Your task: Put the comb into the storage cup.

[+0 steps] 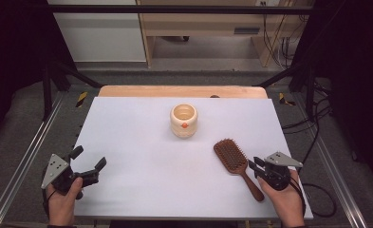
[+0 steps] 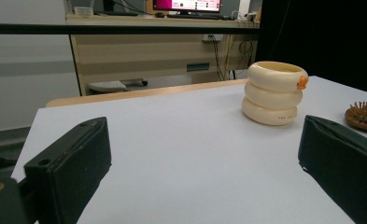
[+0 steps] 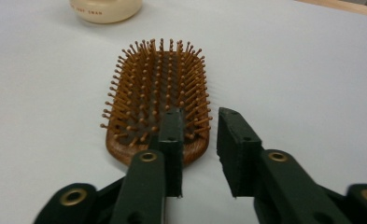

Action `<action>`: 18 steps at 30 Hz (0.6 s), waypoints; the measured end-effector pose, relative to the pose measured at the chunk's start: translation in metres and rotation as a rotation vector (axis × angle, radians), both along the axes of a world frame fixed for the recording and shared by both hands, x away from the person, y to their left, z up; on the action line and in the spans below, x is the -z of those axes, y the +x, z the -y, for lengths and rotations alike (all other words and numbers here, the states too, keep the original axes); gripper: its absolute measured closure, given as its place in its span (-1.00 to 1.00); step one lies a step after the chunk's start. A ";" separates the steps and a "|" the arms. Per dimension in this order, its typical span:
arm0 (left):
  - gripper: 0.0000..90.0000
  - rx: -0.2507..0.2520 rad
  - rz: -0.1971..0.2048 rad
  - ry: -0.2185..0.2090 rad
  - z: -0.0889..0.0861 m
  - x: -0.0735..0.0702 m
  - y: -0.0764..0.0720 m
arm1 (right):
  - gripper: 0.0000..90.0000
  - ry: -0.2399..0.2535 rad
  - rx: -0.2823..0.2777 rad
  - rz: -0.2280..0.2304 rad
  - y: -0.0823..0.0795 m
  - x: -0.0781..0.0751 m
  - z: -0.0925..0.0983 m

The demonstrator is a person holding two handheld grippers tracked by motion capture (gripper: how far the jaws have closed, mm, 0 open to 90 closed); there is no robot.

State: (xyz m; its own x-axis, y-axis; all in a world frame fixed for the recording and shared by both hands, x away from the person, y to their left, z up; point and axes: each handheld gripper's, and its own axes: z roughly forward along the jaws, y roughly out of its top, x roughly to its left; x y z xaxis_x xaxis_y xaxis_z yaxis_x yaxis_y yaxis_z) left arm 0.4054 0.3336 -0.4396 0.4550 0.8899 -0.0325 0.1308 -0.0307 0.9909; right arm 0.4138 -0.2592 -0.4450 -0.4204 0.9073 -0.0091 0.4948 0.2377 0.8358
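Partly behind right gripper (image 3: 199,154): hairbrush (image 3: 158,93) handle.

Even, soft light falls from above on the pale table (image 1: 141,142), which reads bright without glare, while the room's left and right flanks sink into near black. Shadows are faint — a thin dark line under the hairbrush (image 1: 234,160) and the cream cup (image 1: 183,120). In the gripper views the near black jaws blur — the hairbrush bristles stay fairly sharp.

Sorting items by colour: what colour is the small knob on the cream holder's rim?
Orange, on the cream holder; the left gripper view shows the knob best.
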 end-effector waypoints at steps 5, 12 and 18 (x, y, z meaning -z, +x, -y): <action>-0.94 -0.009 0.004 0.001 -0.001 -0.001 -0.001 | 0.10 -0.025 0.010 -0.039 -0.010 0.001 -0.003; -0.94 -0.001 0.000 -0.005 0.000 0.000 0.001 | -0.30 -0.034 0.024 -0.062 -0.011 -0.003 -0.008; -0.95 0.000 -0.001 -0.004 0.000 0.000 0.001 | -0.57 -0.039 0.017 -0.062 -0.010 -0.006 -0.016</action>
State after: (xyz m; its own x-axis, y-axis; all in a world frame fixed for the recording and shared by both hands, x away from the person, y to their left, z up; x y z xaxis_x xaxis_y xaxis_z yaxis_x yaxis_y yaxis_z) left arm 0.4061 0.3336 -0.4399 0.4549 0.8898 -0.0362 0.1319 -0.0271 0.9909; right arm 0.4039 -0.2437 -0.4392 -0.4053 0.9140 -0.0194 0.5495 0.2606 0.7938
